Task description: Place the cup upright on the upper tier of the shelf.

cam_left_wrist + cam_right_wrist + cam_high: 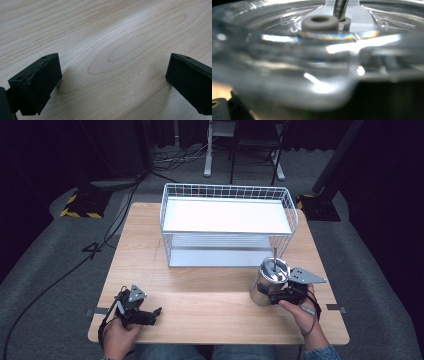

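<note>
A person's left claw (150, 312) rests wide open and empty on the wooden counter (210, 305). The right claw (267, 292) sits against a lidded steel tumbler (267, 281) with straw; its grip cannot be judged. Beyond stands a white wire rack (227, 222).

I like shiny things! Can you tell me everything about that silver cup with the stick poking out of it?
The silver cup looks like polished metal, round and mirror-shiny. It has a clear plastic-looking lid with a small grey ring in its middle, and a thin metal straw rises through the lid. It stands upright on the wooden table, near its right edge, just in front of the white wire rack. The right gripper is against its side; whether it squeezes yet is unclear.
</note>
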The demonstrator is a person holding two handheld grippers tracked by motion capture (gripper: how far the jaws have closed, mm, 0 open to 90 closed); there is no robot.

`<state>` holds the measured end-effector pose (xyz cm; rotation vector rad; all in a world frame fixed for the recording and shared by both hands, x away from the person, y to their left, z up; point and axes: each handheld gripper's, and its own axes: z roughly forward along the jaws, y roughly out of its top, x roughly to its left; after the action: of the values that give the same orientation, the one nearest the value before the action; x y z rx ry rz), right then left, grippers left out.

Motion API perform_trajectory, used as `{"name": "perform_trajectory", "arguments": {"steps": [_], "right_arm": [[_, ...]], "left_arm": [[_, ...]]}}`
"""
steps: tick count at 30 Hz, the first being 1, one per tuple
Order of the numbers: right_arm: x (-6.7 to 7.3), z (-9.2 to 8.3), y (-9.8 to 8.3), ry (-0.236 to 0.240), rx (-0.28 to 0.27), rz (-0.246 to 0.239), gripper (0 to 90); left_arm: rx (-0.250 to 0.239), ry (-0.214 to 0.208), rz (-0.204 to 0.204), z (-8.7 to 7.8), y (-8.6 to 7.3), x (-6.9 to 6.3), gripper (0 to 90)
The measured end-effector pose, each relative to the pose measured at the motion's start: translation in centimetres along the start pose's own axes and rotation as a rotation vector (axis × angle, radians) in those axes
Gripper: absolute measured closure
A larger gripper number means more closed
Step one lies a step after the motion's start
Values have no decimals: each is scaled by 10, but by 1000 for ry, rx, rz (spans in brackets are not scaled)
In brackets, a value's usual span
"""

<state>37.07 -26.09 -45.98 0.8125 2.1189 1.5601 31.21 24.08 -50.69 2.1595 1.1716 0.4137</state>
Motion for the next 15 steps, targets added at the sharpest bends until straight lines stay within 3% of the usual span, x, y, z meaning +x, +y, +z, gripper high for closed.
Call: {"name": "perform_trajectory", "arguments": {"steps": [7,15], "right_arm": [[2,-1,3,3,25,-5,33],[5,-6,19,16,3,-19,34]], "left_arm": [[0,1,0,0,0,0,6],[-1,-1,1,0,0,0,4]]}}
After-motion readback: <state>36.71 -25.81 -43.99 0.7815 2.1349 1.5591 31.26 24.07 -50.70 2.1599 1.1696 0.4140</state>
